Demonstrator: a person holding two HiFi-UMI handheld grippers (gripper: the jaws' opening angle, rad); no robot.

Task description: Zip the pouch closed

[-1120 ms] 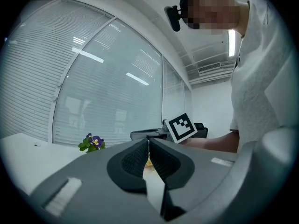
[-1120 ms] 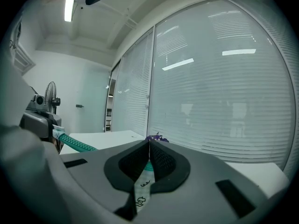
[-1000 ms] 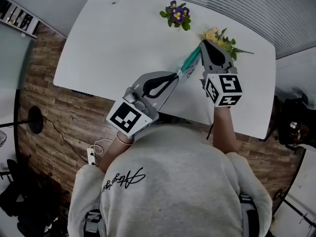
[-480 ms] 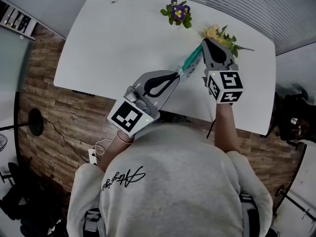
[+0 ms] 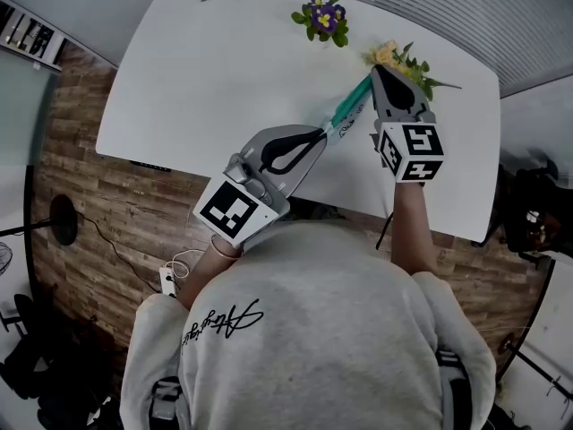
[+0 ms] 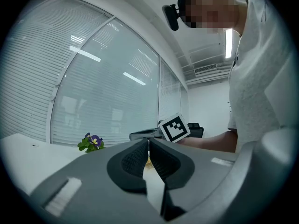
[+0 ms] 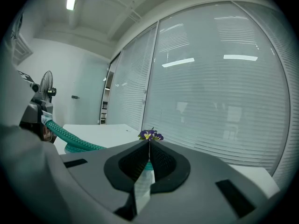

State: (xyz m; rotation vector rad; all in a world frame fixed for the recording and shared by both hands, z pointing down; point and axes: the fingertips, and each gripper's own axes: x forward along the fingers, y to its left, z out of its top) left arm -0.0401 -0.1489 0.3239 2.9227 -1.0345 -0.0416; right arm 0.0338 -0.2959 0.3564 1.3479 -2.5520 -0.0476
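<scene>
**Head view with both gripper views: pouch held taut, zip judged at its end stop**

Head view is filled mostly by the white table (image 5: 206, 79). Over it I hold the pouch (image 5: 337, 125) stretched between the two tools. The left gripper (image 5: 320, 133) has its jaws pressed together on the pouch's near end. The right gripper (image 5: 375, 69) is likewise clamped on the far end, just beside the yellow flowers (image 5: 394, 56).

The right jaws sit at the very end of the teal zip band (image 5: 351, 103), so I judge the closing stroke finished or nearly so. What I think remains is to confirm the last stretch and let go.

Only the head view gives the pouch's whole span and both holds at once, though the zip teeth are too small to read there. The right gripper view adds the band seen edge-on, running from my jaws back to the left tool as one unbroken strip. The left gripper view offers only closed jaws, the purple flowers (image 6: 93, 142) and the right tool's marker cube (image 6: 174, 129).
</scene>
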